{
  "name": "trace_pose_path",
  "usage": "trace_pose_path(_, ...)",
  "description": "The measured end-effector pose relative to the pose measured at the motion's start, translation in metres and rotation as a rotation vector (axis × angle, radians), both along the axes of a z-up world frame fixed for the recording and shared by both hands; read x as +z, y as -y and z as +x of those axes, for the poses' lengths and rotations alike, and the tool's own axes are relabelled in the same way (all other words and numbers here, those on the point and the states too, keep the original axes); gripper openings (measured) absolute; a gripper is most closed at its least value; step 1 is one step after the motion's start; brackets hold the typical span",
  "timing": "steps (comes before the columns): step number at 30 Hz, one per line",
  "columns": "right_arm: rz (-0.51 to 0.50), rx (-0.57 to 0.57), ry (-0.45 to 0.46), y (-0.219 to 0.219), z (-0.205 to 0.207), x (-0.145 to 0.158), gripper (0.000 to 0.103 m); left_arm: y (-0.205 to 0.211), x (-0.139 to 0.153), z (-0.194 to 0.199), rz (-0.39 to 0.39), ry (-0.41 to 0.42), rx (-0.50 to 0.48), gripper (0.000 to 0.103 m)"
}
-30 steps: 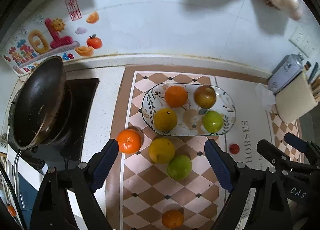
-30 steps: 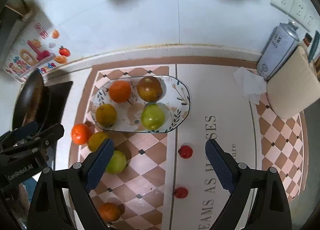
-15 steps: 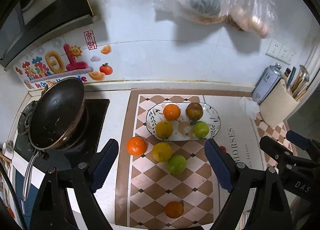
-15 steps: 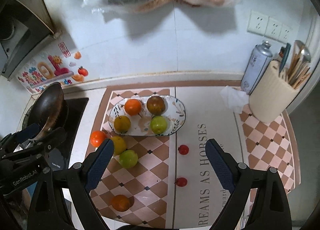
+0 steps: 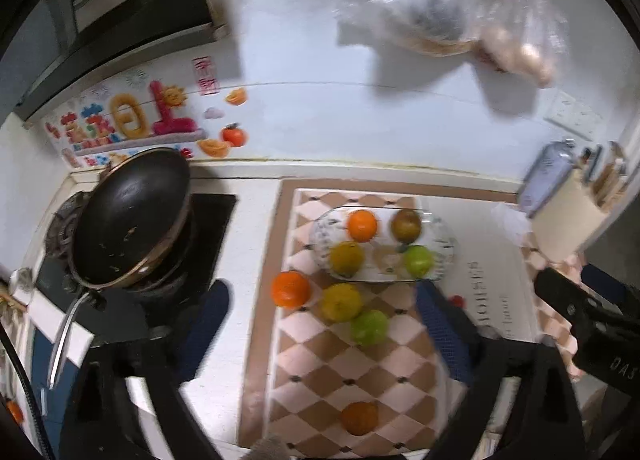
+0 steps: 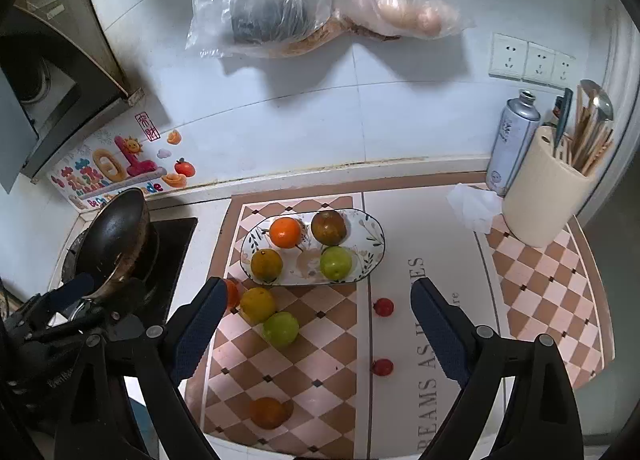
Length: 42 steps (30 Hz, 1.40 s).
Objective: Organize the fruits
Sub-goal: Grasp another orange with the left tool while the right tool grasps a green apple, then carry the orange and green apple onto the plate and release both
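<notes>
An oval patterned plate (image 6: 372,256) on the checked mat holds an orange (image 6: 285,232), a brownish fruit (image 6: 328,227), a yellow one (image 6: 266,264) and a green one (image 6: 336,263). Loose on the mat in front of it lie an orange (image 5: 291,289), a yellow fruit (image 5: 341,301), a green fruit (image 5: 369,327) and, nearer the front edge, another orange (image 5: 359,417). Two small red fruits (image 6: 383,306) rest to the right. My left gripper (image 5: 320,292) and right gripper (image 6: 316,288) hover high above the mat, jaws opening, nothing between them.
A dark wok (image 6: 112,236) sits on the stove at the left. At the back right stand a cream utensil holder (image 6: 544,196), a spray can (image 6: 514,144) and a crumpled tissue (image 6: 472,206). Plastic bags (image 6: 320,0) hang on the wall above.
Both grippers have risen and drawn back from the counter, so the fruits look smaller and the wall bags have come into view. Their jaws stand slightly wider. No fruit has moved.
</notes>
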State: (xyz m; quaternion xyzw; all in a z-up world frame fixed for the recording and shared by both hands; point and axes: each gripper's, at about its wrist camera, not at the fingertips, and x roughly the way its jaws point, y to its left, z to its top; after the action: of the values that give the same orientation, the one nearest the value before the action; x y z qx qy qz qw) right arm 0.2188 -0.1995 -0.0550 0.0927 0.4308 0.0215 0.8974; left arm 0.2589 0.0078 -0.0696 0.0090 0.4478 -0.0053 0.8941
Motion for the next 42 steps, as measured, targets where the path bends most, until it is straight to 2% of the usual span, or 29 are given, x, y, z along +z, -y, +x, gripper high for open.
trace_pose_path(3, 0.025, 0.043, -0.048, -0.005, 0.019, -0.031, 0.1, -0.016, -0.016, 0.01, 0.037, -0.013, 0.064, 0.103)
trace_pose_path(7, 0.083, 0.127, -0.205, -0.025, 0.051, -0.094, 0.1, -0.043, -0.046, 0.026, 0.059, -0.08, 0.158, 0.103)
trace_pose_path(9, 0.122, 0.173, -0.291, -0.041, 0.069, -0.137, 0.1, -0.058, -0.067, 0.036, 0.045, -0.133, 0.205, 0.103)
trace_pose_path(14, 0.182, 0.219, -0.438, -0.073, 0.102, -0.222, 0.099, -0.078, -0.119, 0.06, -0.005, -0.279, 0.268, 0.103)
trace_pose_path(16, 0.185, 0.232, -0.484, -0.087, 0.113, -0.249, 0.099, -0.081, -0.142, 0.073, -0.052, -0.366, 0.283, 0.103)
trace_pose_path(19, 0.164, 0.251, -0.528, -0.1, 0.122, -0.276, 0.089, -0.087, -0.174, 0.093, -0.16, -0.476, 0.318, 0.103)
trace_pose_path(21, 0.127, 0.263, -0.542, -0.106, 0.125, -0.283, 0.071, -0.088, -0.19, 0.107, -0.208, -0.515, 0.343, 0.103)
trace_pose_path(23, 0.094, 0.285, -0.526, -0.106, 0.124, -0.284, 0.063, -0.089, -0.205, 0.122, -0.257, -0.549, 0.361, 0.103)
trace_pose_path(27, 0.074, 0.296, -0.542, -0.089, 0.116, -0.282, 0.063, -0.087, -0.233, 0.146, -0.331, -0.616, 0.37, 0.103)
trace_pose_path(32, 0.097, 0.239, -0.564, -0.055, 0.108, -0.285, 0.063, -0.071, -0.256, 0.158, -0.265, -0.642, 0.317, 0.098)
trace_pose_path(33, 0.098, 0.227, -0.569, -0.05, 0.108, -0.287, 0.063, -0.069, -0.259, 0.157, -0.256, -0.639, 0.314, 0.09)
trace_pose_path(34, 0.097, 0.218, -0.572, -0.047, 0.109, -0.289, 0.063, -0.067, -0.262, 0.157, -0.25, -0.634, 0.309, 0.074)
trace_pose_path(36, 0.098, 0.205, -0.576, -0.042, 0.108, -0.292, 0.063, -0.065, -0.268, 0.153, -0.271, -0.634, 0.296, 0.064)
trace_pose_path(42, 0.103, 0.198, -0.572, -0.037, 0.104, -0.291, 0.063, -0.056, -0.264, 0.127, -0.224, -0.617, 0.262, 0.063)
